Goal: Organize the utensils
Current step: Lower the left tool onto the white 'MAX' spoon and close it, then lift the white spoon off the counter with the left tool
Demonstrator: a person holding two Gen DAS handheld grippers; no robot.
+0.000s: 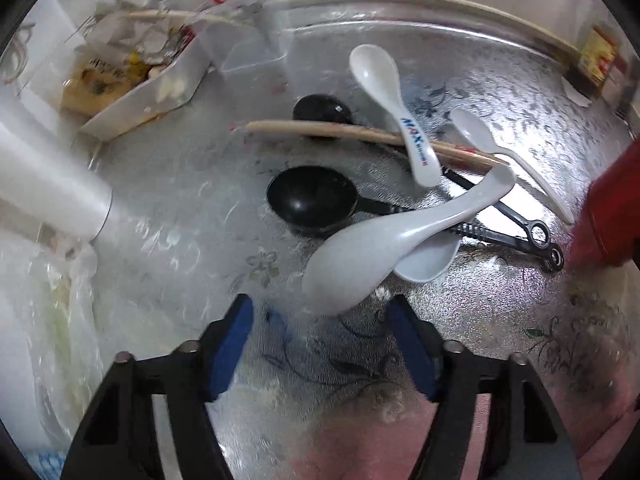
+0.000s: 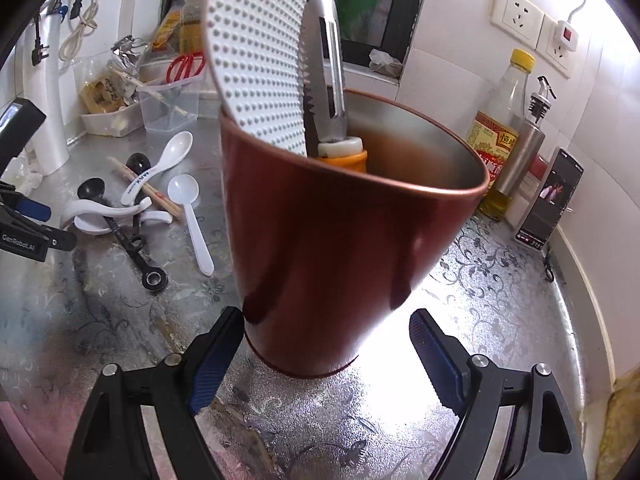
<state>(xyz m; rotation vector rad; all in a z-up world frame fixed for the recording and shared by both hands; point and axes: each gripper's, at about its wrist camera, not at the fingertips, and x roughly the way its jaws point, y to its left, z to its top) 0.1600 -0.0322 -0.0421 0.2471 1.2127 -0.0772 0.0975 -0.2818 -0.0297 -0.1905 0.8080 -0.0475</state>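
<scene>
- Left gripper (image 1: pixel 320 320): blue-padded jaws spread, pointing steeply down at the counter, pads touching nothing. The bowl of a white ceramic spoon (image 1: pixel 384 236) lies at 12 o'clock just past the fingertips, partly between them.
- That spoon rests on a second white spoon (image 1: pixel 430 260) and across two black measuring spoons (image 1: pixel 316 200); their ringed handles run out toward 3 o'clock.
- Farther at 12 o'clock, wooden chopsticks (image 1: pixel 360 132) lie crosswise under a printed white spoon (image 1: pixel 394 108); a white plastic spoon (image 1: pixel 516 160) sits at 2 o'clock.
- Right gripper (image 2: pixel 326 344): jaws clamped against the lower sides of a tilted red metal cup (image 2: pixel 332 248).
- In the cup, at 12 o'clock: a white dotted rice paddle (image 2: pixel 256 52) and a metal peeler (image 2: pixel 326 72) with an orange-and-white handle.
- Silver floral-patterned counter (image 2: pixel 492 312); oil bottle (image 2: pixel 504 136) and phone (image 2: pixel 550 200) at 2 o'clock.
</scene>
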